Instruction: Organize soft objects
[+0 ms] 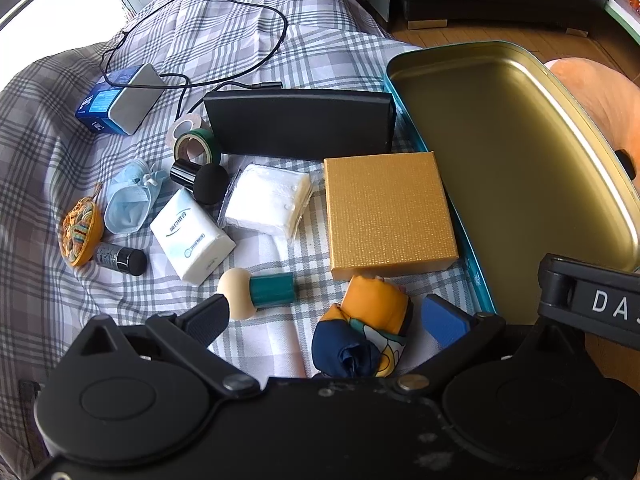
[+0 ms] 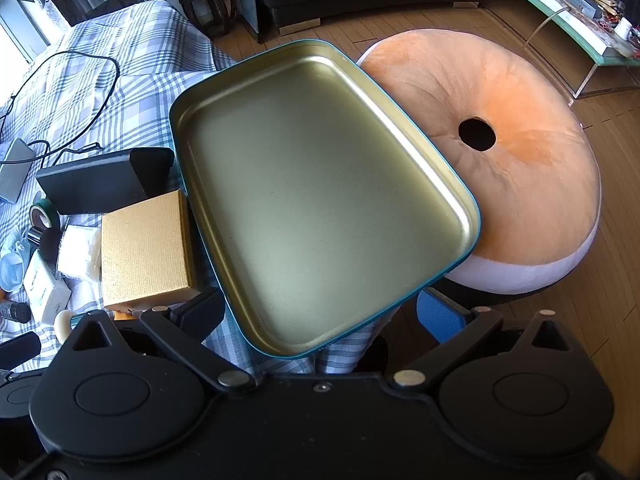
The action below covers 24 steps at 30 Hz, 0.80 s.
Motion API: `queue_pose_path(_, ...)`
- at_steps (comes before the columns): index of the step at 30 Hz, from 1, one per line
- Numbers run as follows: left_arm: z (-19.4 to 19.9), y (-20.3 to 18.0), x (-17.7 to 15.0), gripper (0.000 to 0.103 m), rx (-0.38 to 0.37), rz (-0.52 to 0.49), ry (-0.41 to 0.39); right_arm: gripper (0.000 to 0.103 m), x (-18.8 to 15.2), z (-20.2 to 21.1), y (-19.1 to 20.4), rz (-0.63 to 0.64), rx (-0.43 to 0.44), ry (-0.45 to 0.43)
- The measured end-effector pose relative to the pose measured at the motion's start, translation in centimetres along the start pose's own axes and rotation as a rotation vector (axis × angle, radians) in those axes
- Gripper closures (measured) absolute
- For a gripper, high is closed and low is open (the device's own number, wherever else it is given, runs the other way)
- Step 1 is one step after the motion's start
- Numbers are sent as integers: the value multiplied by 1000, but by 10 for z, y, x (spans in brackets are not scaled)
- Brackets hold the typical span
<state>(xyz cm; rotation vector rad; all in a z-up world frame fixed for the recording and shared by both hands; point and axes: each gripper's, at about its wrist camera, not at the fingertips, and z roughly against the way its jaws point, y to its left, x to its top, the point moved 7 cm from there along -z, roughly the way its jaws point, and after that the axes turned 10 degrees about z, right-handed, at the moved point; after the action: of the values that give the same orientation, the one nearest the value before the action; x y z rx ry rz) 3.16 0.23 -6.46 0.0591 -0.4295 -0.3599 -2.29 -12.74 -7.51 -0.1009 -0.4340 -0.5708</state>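
Two sets of fingers stand apart, both empty. My left gripper (image 1: pixel 334 318) nearly straddles the rolled scarf (image 1: pixel 366 334) on the bed, its long axis running away from me; my right gripper (image 2: pixel 324 316) hovers over the tin (image 2: pixel 320 196).

Bright daylight pours from a blown-out window (image 1: pixel 60 4) far ahead-left of the claw — sharp focus, soft shadows, and strong fisheye bending at edges.
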Motion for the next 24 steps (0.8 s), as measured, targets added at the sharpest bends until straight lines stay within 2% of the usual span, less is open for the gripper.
queue_pose_path(24,-4,1,-1,0,-3,3,8,4,1,-1,0,5,-2,2)
